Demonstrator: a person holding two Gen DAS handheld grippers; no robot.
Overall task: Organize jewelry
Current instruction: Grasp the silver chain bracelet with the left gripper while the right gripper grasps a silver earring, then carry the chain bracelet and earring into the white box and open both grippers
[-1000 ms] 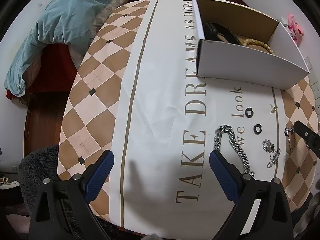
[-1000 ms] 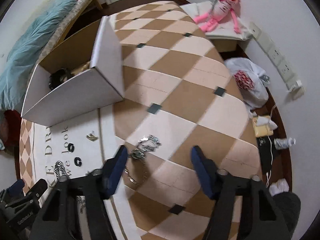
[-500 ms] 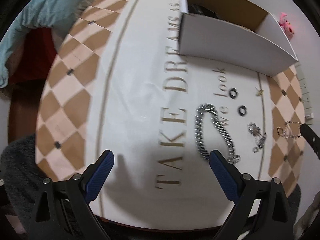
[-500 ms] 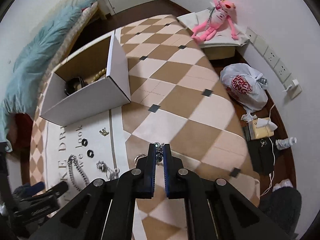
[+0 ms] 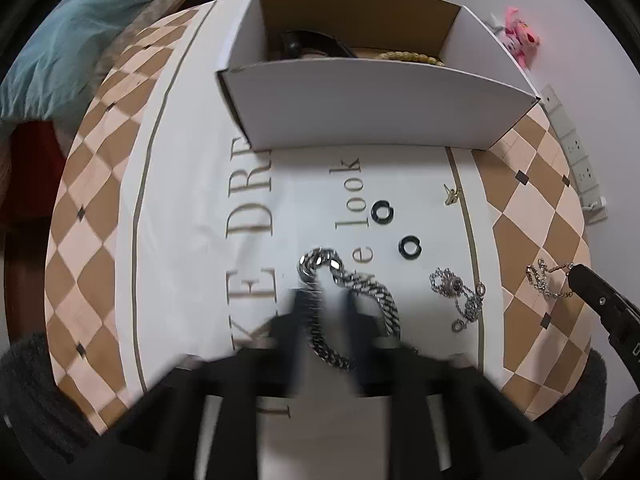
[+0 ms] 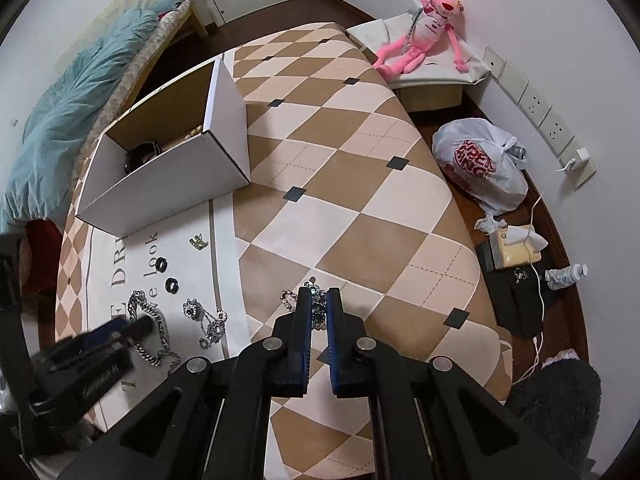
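A thick silver chain (image 5: 360, 284) lies on the printed tablecloth. My left gripper (image 5: 324, 304) is blurred and its jaws stand close together around one strand of that chain; it also shows in the right wrist view (image 6: 132, 326). My right gripper (image 6: 319, 300) is shut on a thin jewelled bracelet (image 6: 316, 286), seen in the left wrist view (image 5: 546, 278) at the right. Two black rings (image 5: 382, 210) (image 5: 409, 246), a thin silver chain (image 5: 456, 292) and a small gold piece (image 5: 452, 196) lie on the cloth. A white cardboard box (image 5: 360, 112) holds beads and a dark item.
The box stands at the table's far side (image 6: 168, 176). A bed with a teal blanket (image 6: 76, 96) is beyond the table. A pink plush toy (image 6: 428, 36), a plastic bag (image 6: 480, 164) and floor clutter lie to the right.
My left gripper has moved forward over the thick chain and its jaws have closed in around it. My right gripper shut on the bracelet and has lifted slightly.
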